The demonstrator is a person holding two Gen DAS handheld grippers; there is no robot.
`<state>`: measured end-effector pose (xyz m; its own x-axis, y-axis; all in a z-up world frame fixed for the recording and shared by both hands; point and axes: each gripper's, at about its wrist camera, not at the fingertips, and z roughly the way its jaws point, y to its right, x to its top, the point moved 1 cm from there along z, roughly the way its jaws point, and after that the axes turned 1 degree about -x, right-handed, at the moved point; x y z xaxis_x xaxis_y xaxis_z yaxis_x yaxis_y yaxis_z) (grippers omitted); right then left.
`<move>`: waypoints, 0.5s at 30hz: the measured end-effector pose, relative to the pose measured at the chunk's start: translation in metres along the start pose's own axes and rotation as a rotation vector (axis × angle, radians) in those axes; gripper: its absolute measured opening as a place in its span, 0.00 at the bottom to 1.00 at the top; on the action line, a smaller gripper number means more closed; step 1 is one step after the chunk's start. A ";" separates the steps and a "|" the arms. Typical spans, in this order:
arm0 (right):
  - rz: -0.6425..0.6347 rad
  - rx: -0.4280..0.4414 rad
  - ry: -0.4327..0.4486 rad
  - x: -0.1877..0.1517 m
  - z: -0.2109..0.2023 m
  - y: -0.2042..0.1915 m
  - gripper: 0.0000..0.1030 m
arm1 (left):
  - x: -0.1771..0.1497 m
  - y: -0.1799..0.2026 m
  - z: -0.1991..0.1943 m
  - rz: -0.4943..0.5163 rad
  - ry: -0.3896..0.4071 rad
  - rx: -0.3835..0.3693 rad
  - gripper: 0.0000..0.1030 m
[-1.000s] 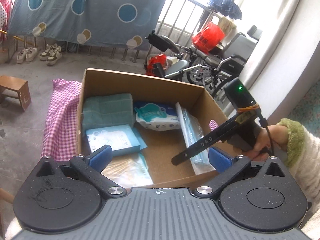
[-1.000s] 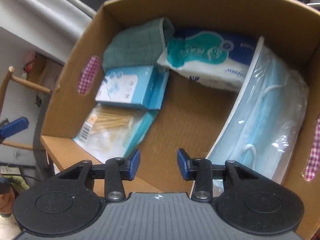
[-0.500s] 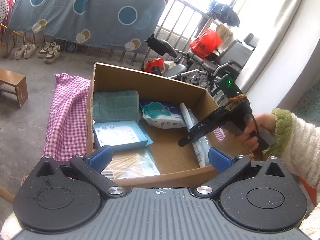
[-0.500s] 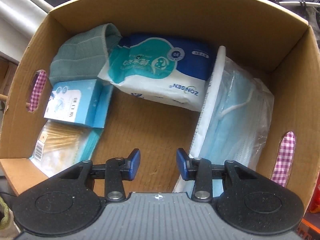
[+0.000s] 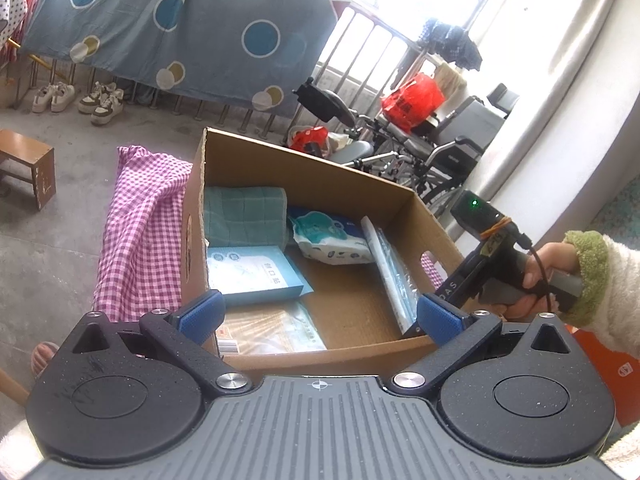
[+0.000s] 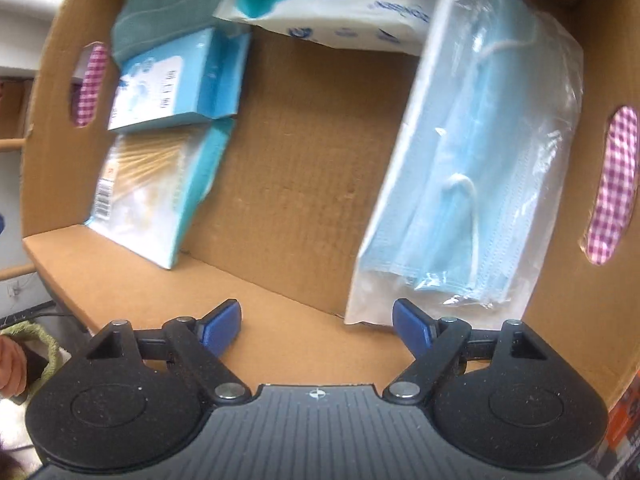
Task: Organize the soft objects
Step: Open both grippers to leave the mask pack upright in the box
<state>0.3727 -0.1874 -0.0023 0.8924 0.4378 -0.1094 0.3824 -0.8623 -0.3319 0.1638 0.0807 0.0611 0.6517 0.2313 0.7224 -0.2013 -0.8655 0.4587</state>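
Note:
A cardboard box (image 5: 304, 168) holds a folded green towel (image 5: 244, 216), a wet-wipes pack (image 5: 332, 236), a light-blue carton (image 5: 252, 276), a cotton-swab packet (image 5: 272, 332) and a bag of blue face masks (image 6: 472, 152) standing against the right wall. My left gripper (image 5: 318, 314) is open and empty, above the box's near wall. My right gripper (image 6: 316, 326) is open and empty, over the near wall with the mask bag just ahead of its right finger. The right gripper's body (image 5: 480, 264) shows in the left wrist view at the box's right side.
The box (image 6: 296, 168) stands on a pink checked cloth (image 5: 140, 232). A wooden stool (image 5: 28, 168), shoes (image 5: 76, 98), a hanging blue sheet (image 5: 180, 24) and a wheelchair (image 5: 420, 148) stand behind. The bare box floor shows between the items.
My right gripper has opened wide and drawn back toward the box's near wall. My left gripper has pulled back and stayed open.

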 end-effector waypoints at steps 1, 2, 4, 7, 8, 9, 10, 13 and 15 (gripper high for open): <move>0.029 -0.014 -0.015 0.000 0.005 0.006 0.83 | 0.000 -0.001 0.000 0.002 0.002 -0.001 1.00; 0.056 -0.031 -0.020 0.000 0.011 0.011 0.83 | 0.000 -0.001 -0.001 0.004 0.002 -0.001 1.00; 0.093 -0.048 -0.007 0.000 0.015 0.020 0.83 | 0.000 -0.001 -0.001 0.005 0.001 -0.001 1.00; 0.130 -0.012 0.017 0.000 0.015 0.028 0.83 | 0.000 -0.001 0.000 0.003 0.000 0.004 1.00; 0.126 -0.002 0.019 -0.001 0.015 0.028 0.82 | 0.000 -0.002 0.000 0.001 -0.001 0.004 1.00; 0.118 0.003 0.023 0.000 0.015 0.028 0.82 | 0.000 -0.002 0.000 -0.001 -0.001 0.005 1.00; 0.122 -0.002 0.029 0.000 0.015 0.028 0.82 | 0.001 -0.002 0.001 -0.003 -0.002 0.004 1.00; 0.157 -0.037 0.073 0.002 0.015 0.035 0.80 | 0.001 0.000 0.001 -0.001 -0.007 0.005 1.00; 0.188 -0.057 0.116 0.003 0.011 0.043 0.79 | 0.000 0.000 0.001 0.007 -0.008 0.009 1.00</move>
<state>0.3895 -0.2204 -0.0268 0.9695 0.2390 -0.0544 0.2171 -0.9402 -0.2623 0.1646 0.0801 0.0610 0.6565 0.2219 0.7209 -0.1993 -0.8708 0.4495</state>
